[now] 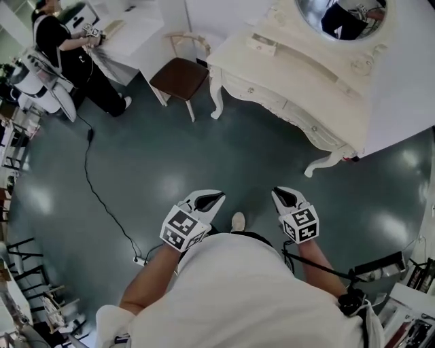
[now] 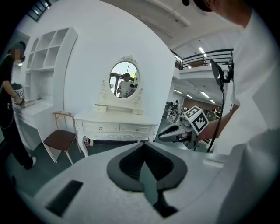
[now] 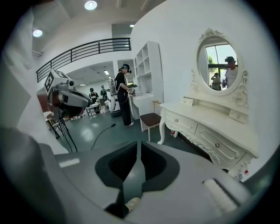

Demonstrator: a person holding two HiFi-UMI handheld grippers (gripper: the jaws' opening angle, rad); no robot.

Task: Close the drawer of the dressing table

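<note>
White shirt (image 1: 251, 292) fills the 6 o'clock edge of my head view. Just past it both tools are held out over the dark floor (image 1: 170, 156): the left gripper (image 1: 212, 198) at 6 o'clock close under centre, the right gripper (image 1: 285, 197) at 4 o'clock, apart from each other and well clear of any furniture. The dressing table (image 1: 299, 75) stands at 1 o'clock against the wall, its drawers (image 1: 309, 126) looking flush with the front as far as I can judge from here, its round mirror (image 1: 340, 17) at the top edge. A brown-seated chair (image 1: 180, 76) sits at 11 o'clock beside it, and a person in black (image 1: 61, 44) stands at a white desk (image 1: 136, 30) at 10 o'clock. On the left gripper view I read the jaws as closed on nothing, tips meeting, with the dressing table at 9 o'clock just off centre beyond them and the right gripper at 4 o'clock. On the right gripper view the jaws are drawn together to a hairline slit, nothing in them. There the dressing table runs along 3 o'clock, both drawer fronts seated in, and the left gripper shows at 9 o'clock.
</note>
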